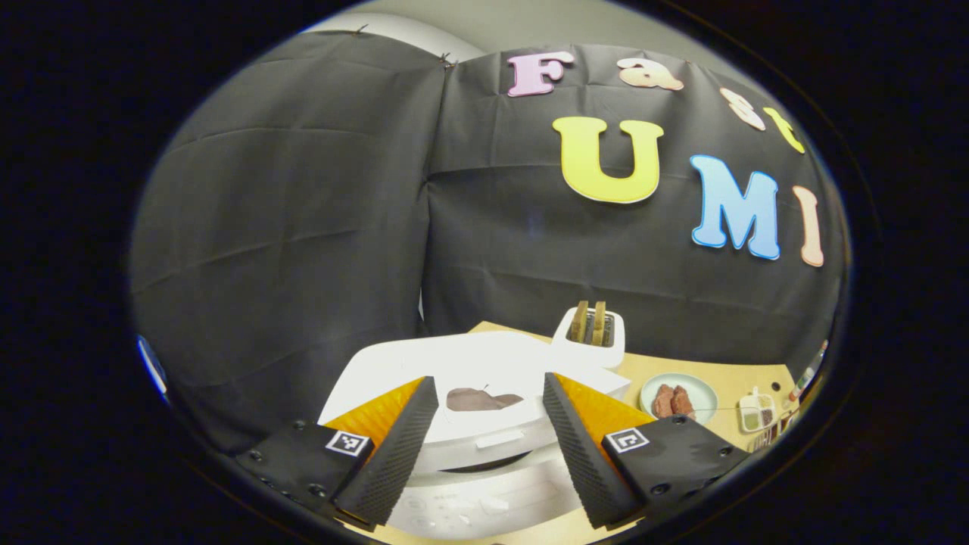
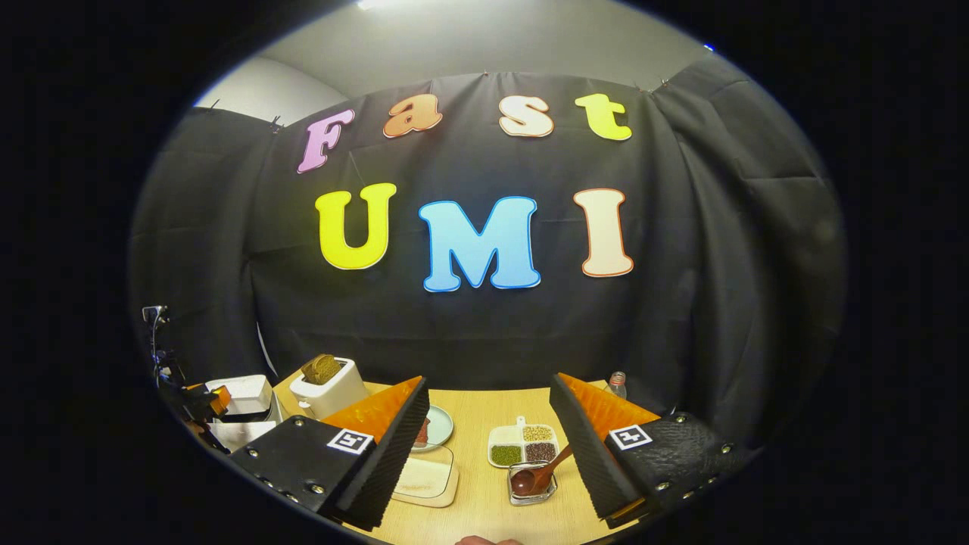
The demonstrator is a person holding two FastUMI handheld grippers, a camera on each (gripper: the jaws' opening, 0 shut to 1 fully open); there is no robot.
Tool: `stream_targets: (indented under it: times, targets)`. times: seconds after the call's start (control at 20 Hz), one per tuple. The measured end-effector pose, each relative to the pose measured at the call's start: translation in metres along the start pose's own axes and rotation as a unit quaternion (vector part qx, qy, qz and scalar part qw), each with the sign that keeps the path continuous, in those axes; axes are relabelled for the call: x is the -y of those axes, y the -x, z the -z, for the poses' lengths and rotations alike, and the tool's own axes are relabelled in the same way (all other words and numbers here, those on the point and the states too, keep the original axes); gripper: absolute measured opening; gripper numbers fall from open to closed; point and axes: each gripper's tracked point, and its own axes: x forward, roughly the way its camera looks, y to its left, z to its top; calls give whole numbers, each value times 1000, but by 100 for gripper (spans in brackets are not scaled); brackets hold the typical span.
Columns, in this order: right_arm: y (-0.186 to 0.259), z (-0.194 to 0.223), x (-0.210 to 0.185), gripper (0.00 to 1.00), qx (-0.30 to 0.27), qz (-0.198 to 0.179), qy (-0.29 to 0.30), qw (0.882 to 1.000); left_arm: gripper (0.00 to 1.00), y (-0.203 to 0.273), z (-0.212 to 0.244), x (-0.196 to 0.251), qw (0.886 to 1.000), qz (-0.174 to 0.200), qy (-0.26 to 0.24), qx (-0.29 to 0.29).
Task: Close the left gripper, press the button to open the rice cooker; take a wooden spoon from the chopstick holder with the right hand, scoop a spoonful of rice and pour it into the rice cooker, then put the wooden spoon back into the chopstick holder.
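The white rice cooker [image 1: 484,431] stands right in front of my left gripper [image 1: 488,384], which is open, its fingers framing the lid. A thin dark gap runs under the lid's front edge. My right gripper [image 2: 488,382] is open over the wooden table [image 2: 484,507] with nothing between its fingers. Below it, a wooden spoon [image 2: 551,463] leans in a small clear holder [image 2: 532,484]. A shallow tray of pale rice [image 2: 425,479] lies to the left of the holder. Far left in the right gripper view are the rice cooker [image 2: 241,395] and the left gripper [image 2: 206,401].
A white toaster [image 1: 590,337] with bread slices stands behind the cooker. A plate with red pieces [image 1: 677,397] and a divided dish of grains [image 2: 522,446] sit mid-table. A small bottle [image 2: 617,384] stands at the back. A fingertip [image 2: 488,540] shows at the bottom edge.
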Motion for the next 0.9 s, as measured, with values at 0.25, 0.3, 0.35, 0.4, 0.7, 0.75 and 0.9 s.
stream_targets:
  times: [0.25, 0.3, 0.35, 0.4, 0.7, 0.75, 0.9]
  targets:
    - [1, 4, -2, 98, -4, -4, -7, 1000, 92, -4, 38, -1, 999, 6, -17, -48]
    - [1, 5, -1, 98, -5, -5, -7, 1000, 96, -6, 47, 0, 998, 8, -25, -57]
    - [2, 5, -2, 98, -5, -6, -8, 1000, 95, -5, 54, 0, 997, 9, -35, -62]
    - [2, 6, -1, 98, -6, -6, -10, 1000, 94, -8, 53, 0, 998, 9, -39, -52]
    - [3, 13, -1, 98, -11, -11, -22, 1000, 97, -12, 48, -1, 997, 4, -28, -66]
    - [4, 13, 0, 98, -10, -11, -22, 1000, 100, -12, 47, -1, 997, 5, -28, -68]
    - [5, 10, 3, 98, -7, -13, -26, 1000, 100, -4, 29, 3, 998, 17, 2, -61]
